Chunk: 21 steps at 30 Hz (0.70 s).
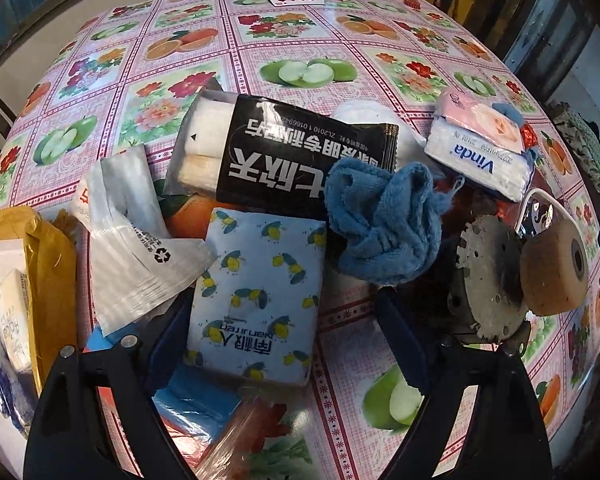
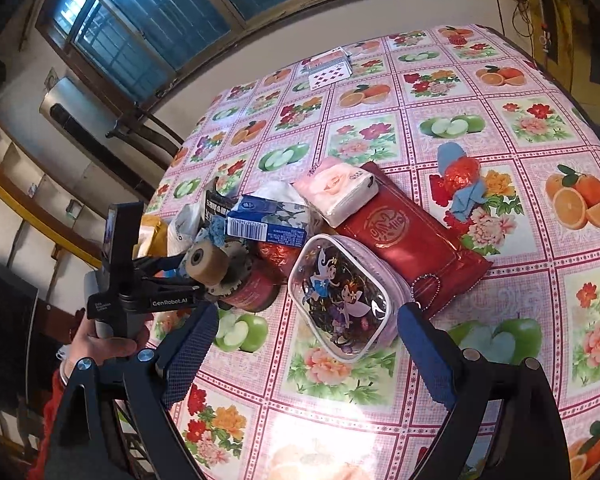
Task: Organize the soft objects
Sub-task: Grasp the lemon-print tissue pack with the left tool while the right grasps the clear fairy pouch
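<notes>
- Left gripper [image 1: 284, 332] jaws wide apart, straddling the lemon-print tissue pack [image 1: 258, 296]; pack sits right between the pads, on the desk [image 1: 340, 60], not clamped yet.
- Key relation: pack's long axis runs fwd/away from the left wrist cam, roughly parallel to the fingers, so jaws would close across its short width. Judgement: good alignment, needs a small push fwd + close.
- Left pad [image 1: 172, 336] is close to the pack's left edge; right pad [image 1: 400, 340] has more gap. Likely pack shifts right on close.
- Blue towel [image 1: 384, 220] lies just beyond the pack's far right corner, touching or overlapping it, can't tell which. Black wipes pack [image 1: 284, 152] overlaps the far edge.
- White plastic bag [image 1: 140, 248] crowds the near-left; could get pinched.
- Right gripper [image 2: 304, 344] jaws also apart, empty, around the near end of the cartoon pouch [image 2: 340, 292]; pouch tilted diagonal to the fingers.
- Nearer arm for the lemon pack: left. Right is well apart from it.
- Hidden/unclear: lemon pack not visible in right wrist view, blocked by the pile + left gripper body [image 2: 156, 292]. Blue item [image 1: 196, 404] under the pack's near end is cut off, unidentified. Yellow packet [image 1: 40, 264] at left edge partly out of frame. Grinder-like wheel [image 1: 552, 264] on metal disc is hard, not part of the soft sort I'd guess.
</notes>
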Tool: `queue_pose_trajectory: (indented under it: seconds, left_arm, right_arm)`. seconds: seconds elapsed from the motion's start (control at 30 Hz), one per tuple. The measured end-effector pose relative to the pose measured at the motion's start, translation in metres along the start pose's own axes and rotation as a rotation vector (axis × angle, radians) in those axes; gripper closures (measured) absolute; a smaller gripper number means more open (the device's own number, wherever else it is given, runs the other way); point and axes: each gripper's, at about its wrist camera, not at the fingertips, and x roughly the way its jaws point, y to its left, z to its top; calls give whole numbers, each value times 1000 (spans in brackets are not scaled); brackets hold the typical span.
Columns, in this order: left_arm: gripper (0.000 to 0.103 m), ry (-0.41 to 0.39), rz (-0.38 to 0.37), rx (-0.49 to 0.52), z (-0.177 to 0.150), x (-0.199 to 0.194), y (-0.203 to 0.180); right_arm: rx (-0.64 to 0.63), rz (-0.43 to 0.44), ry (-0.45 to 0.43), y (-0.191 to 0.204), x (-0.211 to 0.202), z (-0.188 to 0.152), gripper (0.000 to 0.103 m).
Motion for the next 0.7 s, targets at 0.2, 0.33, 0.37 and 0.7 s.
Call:
queue_pose_trajectory:
  seconds: [0.2, 0.33, 0.37, 0.7]
  left_arm:
    - [15, 16, -4, -7, 0, -1, 4]
    - [15, 18, -7, -14, 0, 0, 6]
    - [15, 20, -3, -15, 0, 0, 6]
    - [13, 53, 38, 16, 5, 6, -5]
  right_arm:
    - [-430, -162, 65, 28, 25, 5, 10]
    - [-560, -200, 158, 34, 52, 0, 10]
    - [-583, -233, 164, 35, 58, -1, 10]
    - [-789, -387, 243, 48, 94, -12, 13]
